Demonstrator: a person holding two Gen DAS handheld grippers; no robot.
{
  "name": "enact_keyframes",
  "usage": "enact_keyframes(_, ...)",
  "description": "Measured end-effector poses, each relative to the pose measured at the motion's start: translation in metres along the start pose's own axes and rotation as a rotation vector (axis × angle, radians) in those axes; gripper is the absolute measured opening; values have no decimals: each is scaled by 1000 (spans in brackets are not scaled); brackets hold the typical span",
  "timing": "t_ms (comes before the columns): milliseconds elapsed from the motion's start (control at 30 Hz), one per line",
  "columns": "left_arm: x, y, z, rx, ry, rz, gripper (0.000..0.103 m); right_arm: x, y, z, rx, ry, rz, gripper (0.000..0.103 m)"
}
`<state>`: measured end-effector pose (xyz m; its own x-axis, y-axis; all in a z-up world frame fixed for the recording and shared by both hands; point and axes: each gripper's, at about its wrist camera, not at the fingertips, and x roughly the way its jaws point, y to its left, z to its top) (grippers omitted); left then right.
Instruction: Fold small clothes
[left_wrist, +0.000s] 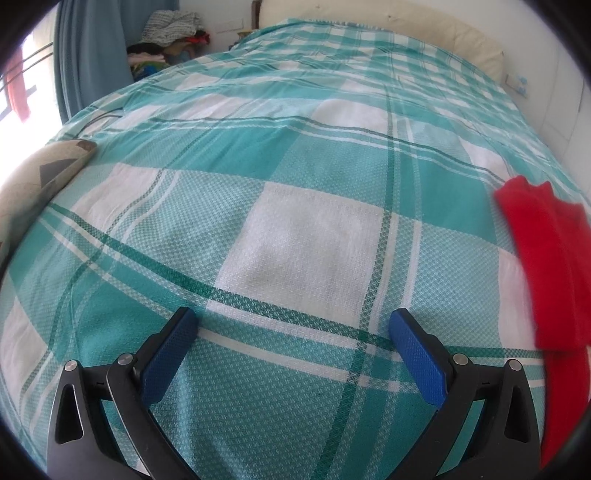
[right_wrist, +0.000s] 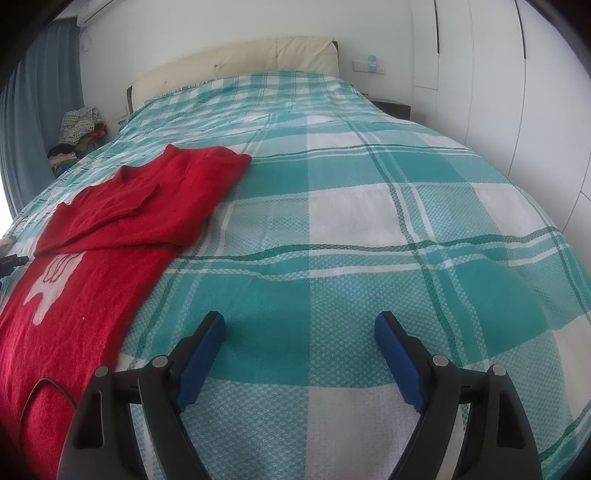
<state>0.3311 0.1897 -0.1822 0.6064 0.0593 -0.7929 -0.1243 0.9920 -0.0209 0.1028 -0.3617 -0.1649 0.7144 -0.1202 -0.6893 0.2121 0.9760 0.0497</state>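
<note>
A red knitted sweater with a white figure on its front lies on the bed at the left of the right wrist view, its sleeves folded across the upper part. The same sweater shows at the right edge of the left wrist view. My right gripper is open over bare bedspread, to the right of the sweater, with nothing between its blue pads. My left gripper is also open above the bedspread, left of the sweater, holding nothing.
A teal and white checked bedspread covers the whole bed. A cream headboard stands at the far end. A patterned pillow lies at the left edge. A heap of clothes sits beside the bed by blue curtains. White wardrobe doors stand at the right.
</note>
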Motion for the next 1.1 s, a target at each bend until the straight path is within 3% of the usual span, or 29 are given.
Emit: enact_keyframes(1100,0,0,0,0,1,0,103,6,12,0,-50,8,-84,89)
